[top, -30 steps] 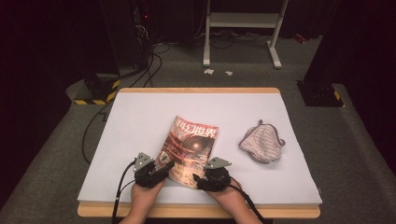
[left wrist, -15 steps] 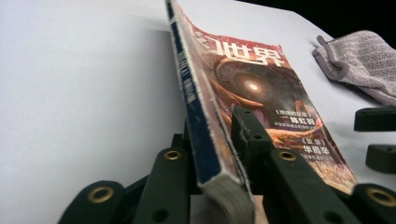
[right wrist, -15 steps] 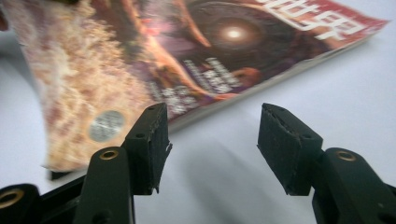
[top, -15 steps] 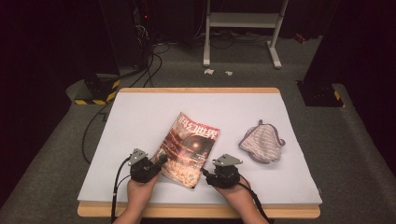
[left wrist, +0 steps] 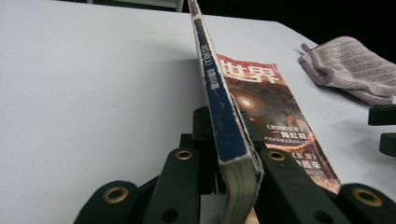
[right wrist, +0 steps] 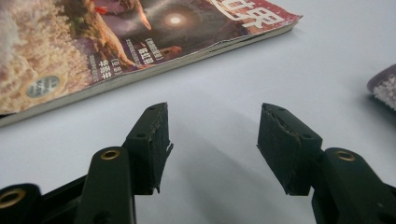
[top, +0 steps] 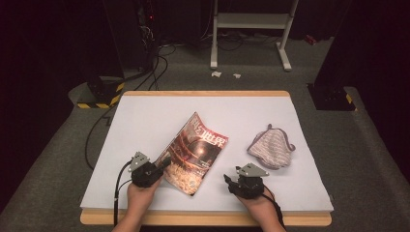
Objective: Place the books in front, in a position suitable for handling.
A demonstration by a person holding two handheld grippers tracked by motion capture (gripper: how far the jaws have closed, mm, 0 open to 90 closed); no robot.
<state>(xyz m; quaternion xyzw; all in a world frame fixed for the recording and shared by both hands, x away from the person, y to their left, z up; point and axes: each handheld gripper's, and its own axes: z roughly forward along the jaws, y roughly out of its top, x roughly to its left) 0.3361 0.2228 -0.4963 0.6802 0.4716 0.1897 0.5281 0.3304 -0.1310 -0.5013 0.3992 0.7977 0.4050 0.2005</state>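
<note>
A dark lab: equipment rack, floor cables, hazard-striped base.

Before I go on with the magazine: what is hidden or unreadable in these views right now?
- Magazine underside: hidden in the left gripper view by its own raised spine, clamped in the left gripper.
- Cloth: cut off by the right edge of the right gripper view.
- Small cover print: too small in the high view.
- Right gripper: open, empty.

Both forearms enter from the table's near edge. The left gripper points up and right, its jaws having just closed and now clamped on the magazine's spine. The right gripper points left, jaws parted, nothing between them.
</note>
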